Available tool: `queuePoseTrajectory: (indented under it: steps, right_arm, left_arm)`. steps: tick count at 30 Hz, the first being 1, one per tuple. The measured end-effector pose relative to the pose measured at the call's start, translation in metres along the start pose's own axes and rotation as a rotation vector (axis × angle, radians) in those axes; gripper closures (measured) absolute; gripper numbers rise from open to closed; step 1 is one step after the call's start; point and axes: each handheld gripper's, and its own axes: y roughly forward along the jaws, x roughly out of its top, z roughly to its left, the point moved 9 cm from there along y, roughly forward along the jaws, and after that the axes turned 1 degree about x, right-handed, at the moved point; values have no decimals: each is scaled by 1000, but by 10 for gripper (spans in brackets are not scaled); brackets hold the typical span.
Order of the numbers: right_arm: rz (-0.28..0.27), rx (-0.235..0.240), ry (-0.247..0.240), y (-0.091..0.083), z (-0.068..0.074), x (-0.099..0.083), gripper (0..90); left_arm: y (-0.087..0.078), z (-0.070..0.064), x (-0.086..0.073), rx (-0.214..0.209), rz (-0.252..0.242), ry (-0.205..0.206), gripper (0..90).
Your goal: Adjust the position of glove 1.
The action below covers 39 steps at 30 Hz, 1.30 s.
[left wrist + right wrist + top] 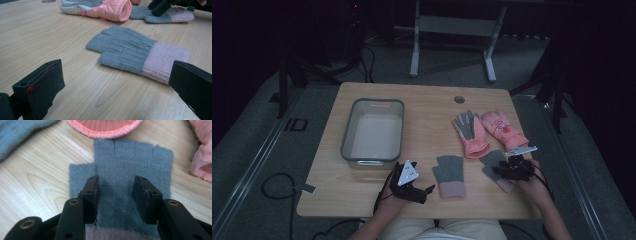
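— Two hand-held grippers sit at the near edge of the table (362, 107). What is the left hand-held gripper (426, 192) doing?

— Its jaws are spread wide and hold nothing. It rests low over the wood, pointing toward the grey knit glove with a pink cuff (140, 56), which lies flat just past the jaws.

— And the right hand-held gripper (499, 170)?

— It is over the second grey knit glove (130, 170). In the right gripper view its jaws stand parted, one on each side of the palm, down against the knit but not pressed together on it. That glove lies flat with its finger ends pointing away, near the table's right front.

— What lies beyond?

— Just past that glove's fingertips is the cuff of a pink padded glove with a grey palm (471, 132), and beside it a second pink padded glove (504, 131). Farther left, well apart from the gloves, stands a grey plastic bin (347, 131).
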Motion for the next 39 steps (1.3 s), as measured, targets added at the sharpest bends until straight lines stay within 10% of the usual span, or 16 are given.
queuePoseTrajectory:
  steps: [7, 15, 24, 39]
  right_arm:
    - [33, -31, 15, 0, 3, 0, 729]
    - [2, -93, 155, -17, 7, 0, 842]
    - [-156, -138, 342, -70, 40, 4, 846]
    - [-189, -179, 514, -48, 58, -7, 845]
  left_arm:
    - [0, 0, 0, -2, 1, -5, 0]
    - [-1, 0, 0, 7, 0, 5, 0]
    - [0, 0, 0, 12, -3, 7, 0]
    - [-1, 1, 0, 11, -9, 4, 0]
